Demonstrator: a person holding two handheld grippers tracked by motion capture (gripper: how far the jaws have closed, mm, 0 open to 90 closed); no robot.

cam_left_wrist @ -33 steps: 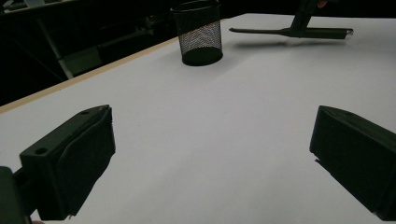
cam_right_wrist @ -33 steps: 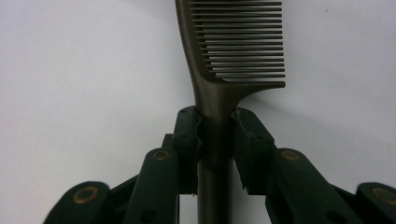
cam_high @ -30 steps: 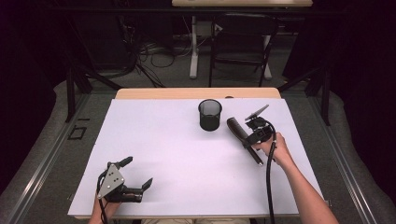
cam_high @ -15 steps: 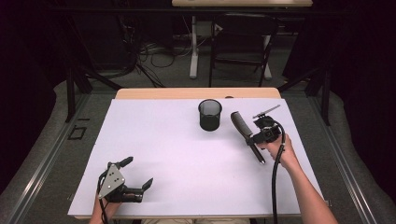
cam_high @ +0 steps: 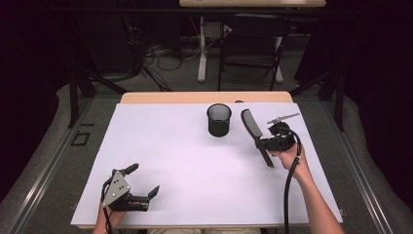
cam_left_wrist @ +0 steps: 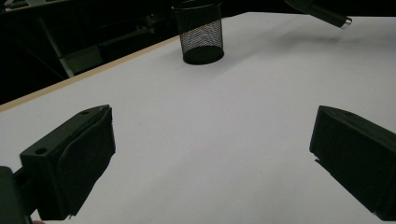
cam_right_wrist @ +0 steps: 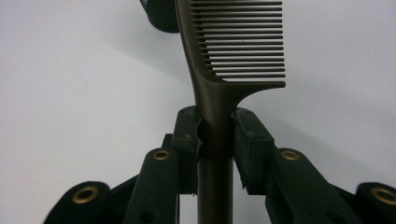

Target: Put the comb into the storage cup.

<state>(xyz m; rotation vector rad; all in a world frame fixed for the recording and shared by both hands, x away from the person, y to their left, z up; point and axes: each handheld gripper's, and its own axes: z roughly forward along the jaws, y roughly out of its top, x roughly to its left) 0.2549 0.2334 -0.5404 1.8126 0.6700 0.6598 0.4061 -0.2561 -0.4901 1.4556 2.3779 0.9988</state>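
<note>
A black comb [cam_high: 250,123] hangs in the air right of a black mesh cup [cam_high: 218,120]. My right gripper [cam_high: 264,144] is shut on its handle, with the toothed end pointing away and the handle tip toward the person. In the right gripper view the comb [cam_right_wrist: 233,42] rises between the two pads [cam_right_wrist: 189,133], its teeth facing right. My left gripper [cam_high: 143,179] rests near the table's front left with its jaws wide apart and nothing between them. From the left gripper [cam_left_wrist: 210,154] view, the mesh cup [cam_left_wrist: 201,35] stands far ahead and the comb's handle tip [cam_left_wrist: 329,15] shows at top right.
A white sheet covers the table [cam_high: 195,161], with a wooden strip [cam_high: 204,97] along the far edge. Beyond the table are a chair, desk legs and cables on a dark floor. A cable [cam_high: 290,190] trails from the right gripper along the forearm.
The right gripper has carried the comb a little to the right and upward, off the table. The left gripper has stayed where it was.
</note>
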